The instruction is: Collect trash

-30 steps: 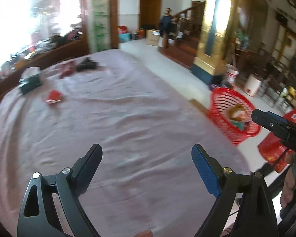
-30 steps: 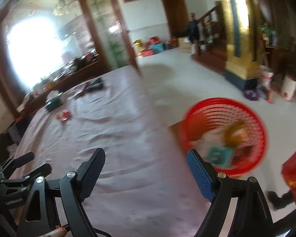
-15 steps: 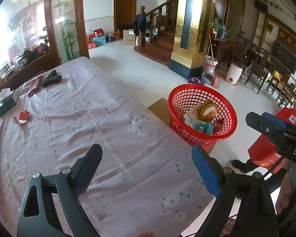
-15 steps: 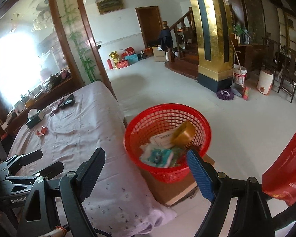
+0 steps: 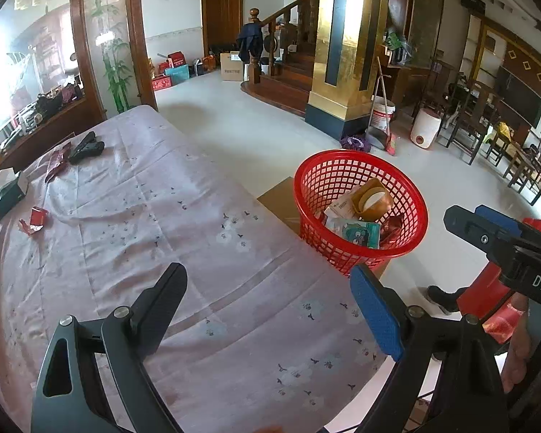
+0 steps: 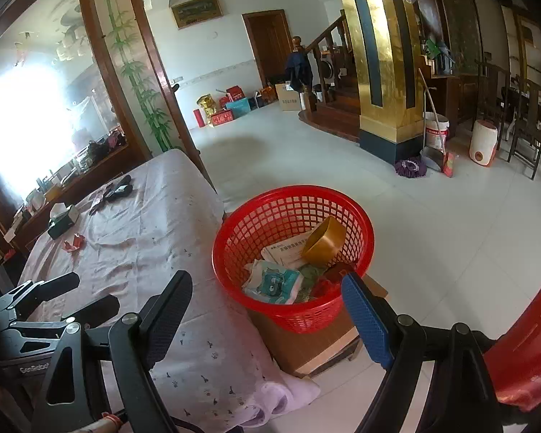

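A: What do my two grippers have right now?

B: Nothing. The left gripper [image 5: 268,315] has its jaws wide open, with only the pale purple cloth of the tabletop [image 5: 133,223] showing between them. My right gripper [image 6: 267,312] is wide open too, and empty. It hangs by the near rim of the red basket [image 6: 292,252].

A: Where is the trash?

B: Some is in the red basket: a brown tape roll [image 6: 324,240], a white paper [image 6: 285,250], a teal and white packet [image 6: 276,281] and a dark red wrapper [image 6: 333,278]. The basket sits on a cardboard box [image 6: 306,342], just beside the tabletop edge.

A: Is any left on the cloth?

B: Yes. A small red crumpled wrapper [image 5: 34,218] lies well apart from the basket, on the far side of the tabletop. Near that wrapper is a dark tissue box [image 5: 9,191]. Farther back lie another dark red wrapper [image 5: 57,162] and a black clip-like thing [image 5: 86,146]; I can't tell what it is.
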### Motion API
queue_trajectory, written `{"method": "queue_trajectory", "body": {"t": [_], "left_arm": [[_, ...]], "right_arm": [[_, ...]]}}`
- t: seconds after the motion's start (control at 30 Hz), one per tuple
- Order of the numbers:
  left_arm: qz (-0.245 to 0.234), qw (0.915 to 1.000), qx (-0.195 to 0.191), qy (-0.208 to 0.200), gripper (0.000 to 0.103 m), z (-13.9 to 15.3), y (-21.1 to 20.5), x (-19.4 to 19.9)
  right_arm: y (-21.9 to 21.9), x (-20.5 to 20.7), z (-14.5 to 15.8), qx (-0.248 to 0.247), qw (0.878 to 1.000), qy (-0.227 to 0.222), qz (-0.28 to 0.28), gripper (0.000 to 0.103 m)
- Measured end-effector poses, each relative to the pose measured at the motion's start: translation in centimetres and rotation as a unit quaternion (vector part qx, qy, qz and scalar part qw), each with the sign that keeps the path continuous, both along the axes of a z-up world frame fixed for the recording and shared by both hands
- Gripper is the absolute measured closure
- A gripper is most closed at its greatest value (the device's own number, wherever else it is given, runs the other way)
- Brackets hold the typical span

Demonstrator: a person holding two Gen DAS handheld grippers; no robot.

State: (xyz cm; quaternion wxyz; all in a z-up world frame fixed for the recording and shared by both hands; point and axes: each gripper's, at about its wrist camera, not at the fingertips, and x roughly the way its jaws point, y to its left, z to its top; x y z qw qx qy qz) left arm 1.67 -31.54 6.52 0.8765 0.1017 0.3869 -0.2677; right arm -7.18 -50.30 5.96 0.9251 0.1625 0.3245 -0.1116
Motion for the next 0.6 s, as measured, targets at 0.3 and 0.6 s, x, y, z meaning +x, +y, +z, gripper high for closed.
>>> {"method": "queue_trajectory", "body": {"t": [0.3, 0.6], "left_arm": [[0.000, 1.0000, 0.008, 0.003, 0.012, -0.4, -0.7, 0.2], [0.003, 0.9999, 0.011, 0.009, 0.012, -0.8, -1.2, 0.6]], "right_arm": [[-0.7, 0.1, 0.0, 0.005, 1.000, -0.004, 0.002, 0.015], [-1.5, 0.2, -0.3, 0.010, 1.000, -0.002, 0.001, 0.015]]}}
